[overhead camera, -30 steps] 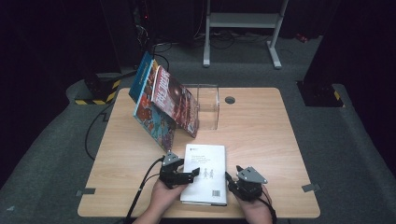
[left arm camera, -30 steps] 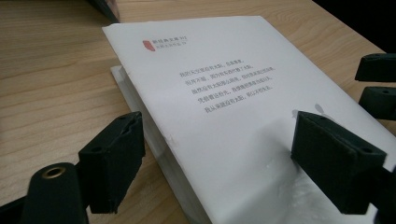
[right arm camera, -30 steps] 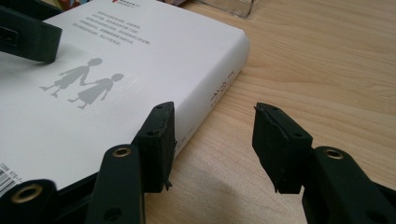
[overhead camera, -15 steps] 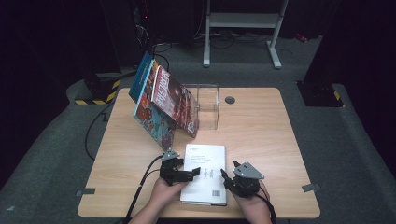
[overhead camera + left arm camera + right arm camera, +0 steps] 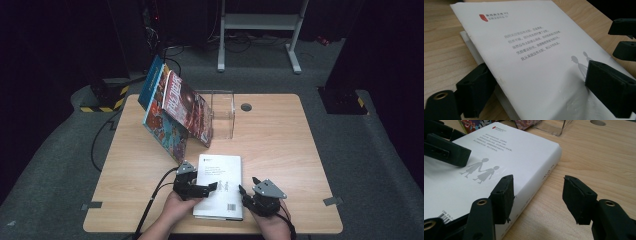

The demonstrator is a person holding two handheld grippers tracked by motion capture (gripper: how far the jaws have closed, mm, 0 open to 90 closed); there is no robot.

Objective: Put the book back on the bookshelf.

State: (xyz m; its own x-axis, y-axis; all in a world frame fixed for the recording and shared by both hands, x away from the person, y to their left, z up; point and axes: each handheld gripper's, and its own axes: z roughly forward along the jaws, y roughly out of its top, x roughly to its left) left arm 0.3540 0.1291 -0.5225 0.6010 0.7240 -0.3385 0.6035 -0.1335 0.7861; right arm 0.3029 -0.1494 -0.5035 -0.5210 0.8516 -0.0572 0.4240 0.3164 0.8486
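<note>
At the near edge of the wooden bench (image 5: 280, 135) two hands come in, each holding a gripper. The left gripper (image 5: 204, 188) lies at the left edge of a white book (image 5: 220, 175) that rests flat on the bench, back cover up, with a barcode at its near corner. In the left gripper view its fingers (image 5: 475, 90) straddle the lifted back cover: one sits under the cover at the book's edge, the other lies on top of the glossy paper, which wrinkles beside it. The cover is raised off the page block there, so the fingers look clamped on the cover, having just drawn a little closer.

The right gripper (image 5: 248, 186) sits at the book's near right corner, a grey three-cornered plate on top. In the right gripper view its fingers (image 5: 504, 195) stand well apart: one leans against the spine's upper edge, the other hangs over bare wood to the side, clear of the book. They grip nothing.

Farther along the bench, beyond the white book, a few colourful picture books (image 5: 175, 112) lean to the left against a clear acrylic stand (image 5: 222, 112). A round cable hole (image 5: 245, 106) sits in the benchtop just past the stand. Behind the bench, on the dark floor, stands a pale metal frame (image 5: 260, 30) amid loose cables.
</note>
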